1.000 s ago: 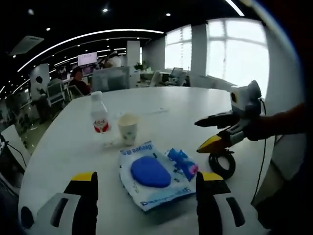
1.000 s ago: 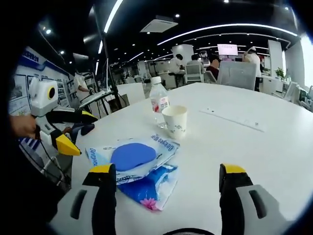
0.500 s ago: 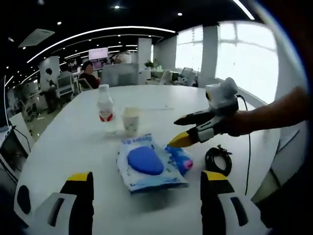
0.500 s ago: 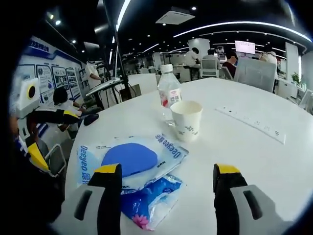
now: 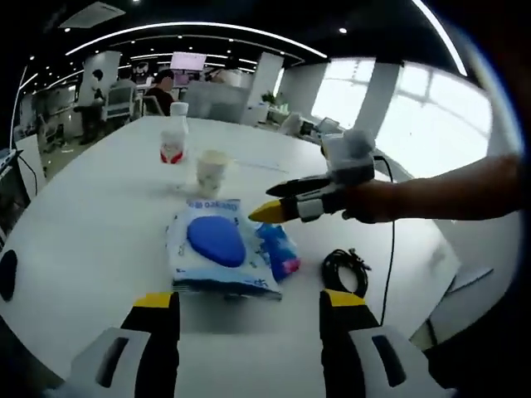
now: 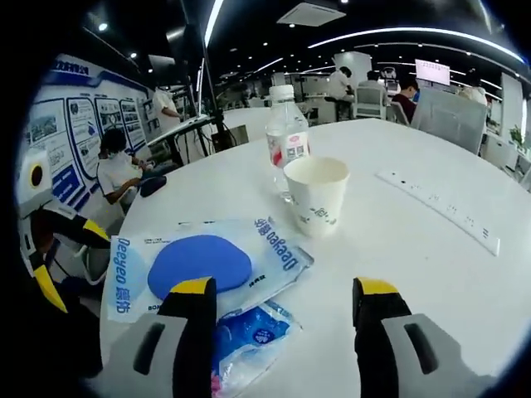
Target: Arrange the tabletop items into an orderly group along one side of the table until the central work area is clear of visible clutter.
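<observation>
Moved in over 1 second: right hand-held gripper [image 5: 267, 209], jaws spread and empty, now above blue packet [image 5: 278, 250] mid-frame; left hand-held gripper [image 5: 249, 311] spread. Pickup likely.

An open office with a dark ceiling [image 6: 249, 25] lit by curved light strips [image 5: 191, 26], bright windows [image 5: 406, 116] along one wall, blue wall posters [image 6: 62, 124], and desks with seated people [image 6: 120, 170] behind.
</observation>
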### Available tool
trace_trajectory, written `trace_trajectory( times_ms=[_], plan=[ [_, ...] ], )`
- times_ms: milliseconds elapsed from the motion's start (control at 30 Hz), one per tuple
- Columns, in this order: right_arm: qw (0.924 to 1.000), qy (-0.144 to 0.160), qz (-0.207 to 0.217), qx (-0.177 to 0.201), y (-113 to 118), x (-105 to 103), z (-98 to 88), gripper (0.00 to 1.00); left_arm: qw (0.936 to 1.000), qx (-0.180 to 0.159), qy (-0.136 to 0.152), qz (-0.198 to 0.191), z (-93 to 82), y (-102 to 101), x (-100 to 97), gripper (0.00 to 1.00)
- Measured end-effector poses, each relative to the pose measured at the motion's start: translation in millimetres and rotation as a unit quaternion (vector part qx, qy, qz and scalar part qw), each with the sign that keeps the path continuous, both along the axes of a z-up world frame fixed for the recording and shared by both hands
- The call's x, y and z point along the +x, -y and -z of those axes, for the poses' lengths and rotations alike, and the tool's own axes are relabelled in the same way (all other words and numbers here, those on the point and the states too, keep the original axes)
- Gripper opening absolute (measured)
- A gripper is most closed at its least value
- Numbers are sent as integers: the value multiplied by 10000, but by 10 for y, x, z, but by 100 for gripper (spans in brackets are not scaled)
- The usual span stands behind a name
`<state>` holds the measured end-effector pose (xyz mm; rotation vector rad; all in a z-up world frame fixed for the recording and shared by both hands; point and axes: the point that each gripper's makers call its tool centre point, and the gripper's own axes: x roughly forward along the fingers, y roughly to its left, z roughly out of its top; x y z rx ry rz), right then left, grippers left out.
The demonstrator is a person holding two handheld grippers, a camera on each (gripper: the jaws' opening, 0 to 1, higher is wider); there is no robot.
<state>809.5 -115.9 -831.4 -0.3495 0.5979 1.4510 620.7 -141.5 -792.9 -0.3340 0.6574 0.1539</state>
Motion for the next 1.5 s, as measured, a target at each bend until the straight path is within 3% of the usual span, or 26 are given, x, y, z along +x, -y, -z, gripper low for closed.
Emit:
trace_trajectory(
  times_ms=[167,200,267,467,500,767,933,1100,1267,1400,1500],
  plan=[
    [9998,-178,11,19,-64,15,10,53,9988,-496,57,-19,31,105,80,53],
    [9997,-228,25,-10,-77,43,35,51,9968,-786,-4,-114,45,149,92,52],
    [9996,-271,56,-67,-81,60,88,47,9948,-999,-9,-185,63,167,121,49],
    [9987,-436,230,-120,-122,94,139,42,9933,-1103,-126,-307,195,100,139,42],
    [9987,-417,255,-145,-150,108,159,41,9912,-1245,-163,-409,240,81,134,41],
    [9970,-479,588,-168,-230,199,254,29,9855,-1543,-279,-650,345,26,164,30],
    [9946,-629,819,-81,-284,234,308,25,9829,-1676,-317,-699,349,55,237,29],
    [9947,-665,789,-37,-326,227,328,21,9816,-1719,-367,-741,379,54,249,26],
    [9922,-947,805,68,-365,194,324,18,9780,-1879,-371,-826,424,54,254,22],
    [9927,-915,784,-76,-329,155,358,2,9724,-2119,-458,-863,513,83,225,15],
    [9932,-908,729,-67,-290,123,359,0,9703,-2204,-446,-890,535,83,202,12]
  ],
)
